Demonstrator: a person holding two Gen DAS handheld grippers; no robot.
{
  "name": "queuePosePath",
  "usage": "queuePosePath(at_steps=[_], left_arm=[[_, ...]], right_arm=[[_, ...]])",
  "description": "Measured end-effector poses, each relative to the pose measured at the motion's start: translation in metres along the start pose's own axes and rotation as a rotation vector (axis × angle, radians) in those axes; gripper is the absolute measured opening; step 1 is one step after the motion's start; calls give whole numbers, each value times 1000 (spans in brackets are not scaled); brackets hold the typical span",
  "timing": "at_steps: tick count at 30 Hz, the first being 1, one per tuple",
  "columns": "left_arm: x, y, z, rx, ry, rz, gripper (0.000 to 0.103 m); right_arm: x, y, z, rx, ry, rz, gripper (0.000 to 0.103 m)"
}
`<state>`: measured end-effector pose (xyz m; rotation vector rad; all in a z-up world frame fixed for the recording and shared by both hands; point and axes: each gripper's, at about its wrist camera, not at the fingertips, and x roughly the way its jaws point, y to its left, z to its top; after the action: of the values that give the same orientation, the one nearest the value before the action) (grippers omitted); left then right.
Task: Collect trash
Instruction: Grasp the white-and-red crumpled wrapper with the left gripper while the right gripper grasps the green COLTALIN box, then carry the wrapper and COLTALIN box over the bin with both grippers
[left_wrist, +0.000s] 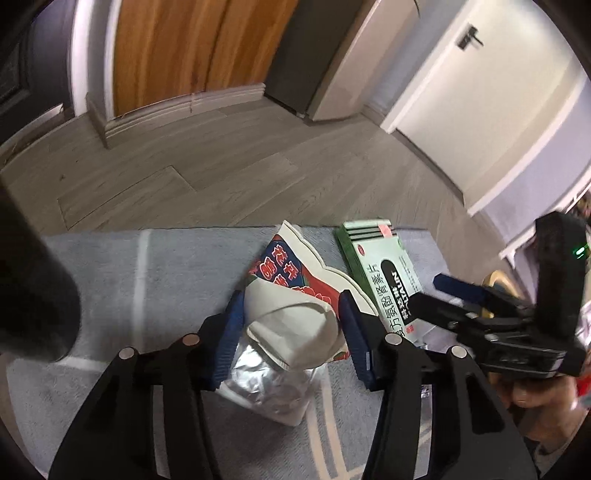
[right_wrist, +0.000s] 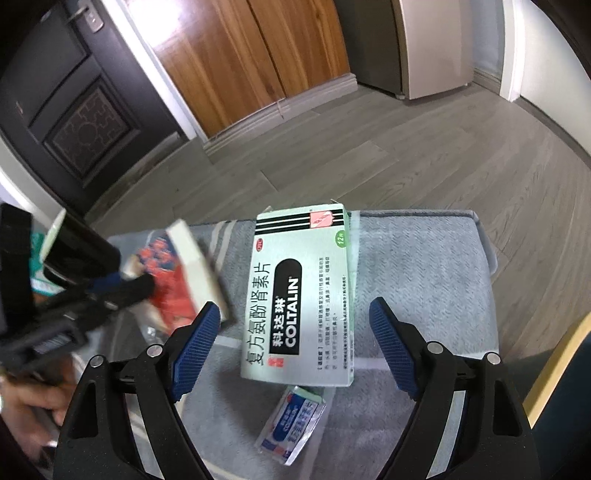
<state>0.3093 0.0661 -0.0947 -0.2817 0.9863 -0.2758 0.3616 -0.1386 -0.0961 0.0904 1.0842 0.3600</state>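
Note:
A crumpled red, blue and white snack bag (left_wrist: 295, 317) lies on a grey rug (left_wrist: 129, 280). My left gripper (left_wrist: 290, 306) stands open with its blue pads on either side of the bag. A green and white Coltalin medicine box (right_wrist: 299, 295) lies on the rug to the right; it also shows in the left wrist view (left_wrist: 384, 273). My right gripper (right_wrist: 295, 317) is open, its jaws spread wider than the box and just above it. A small foil sachet (right_wrist: 291, 424) lies below the box. The bag shows blurred in the right wrist view (right_wrist: 173, 273).
The rug (right_wrist: 424, 266) lies on a grey wood floor (left_wrist: 221, 173). A wooden cabinet (left_wrist: 192, 48), a dark door (right_wrist: 70, 110) and a white door (left_wrist: 472, 85) stand beyond. A yellow-edged object (right_wrist: 554, 362) is at the right.

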Motion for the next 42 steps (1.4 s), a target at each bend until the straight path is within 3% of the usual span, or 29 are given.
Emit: queuePosePath(at_steps=[12,15,18,29,42], left_arm=[[-31,13,-6,-37,-52,4,51],[-38,14,-10,-46,-59,2,51],[-41,12,-13,-44,-57,6,51],[-84,-22,-17,-7,-105,-7,51],[-135,-71,-45,43,-149,-40,51]], right_arm=[[24,20,-8,-142,31,-132,84],[25,23,-10,-172,19,-157,74],[15,22,-12,-165,-17,-151,73],[-69,24,-24,-110,-123,-66,73],[-182,29,-69,-131,-234,-68,73]])
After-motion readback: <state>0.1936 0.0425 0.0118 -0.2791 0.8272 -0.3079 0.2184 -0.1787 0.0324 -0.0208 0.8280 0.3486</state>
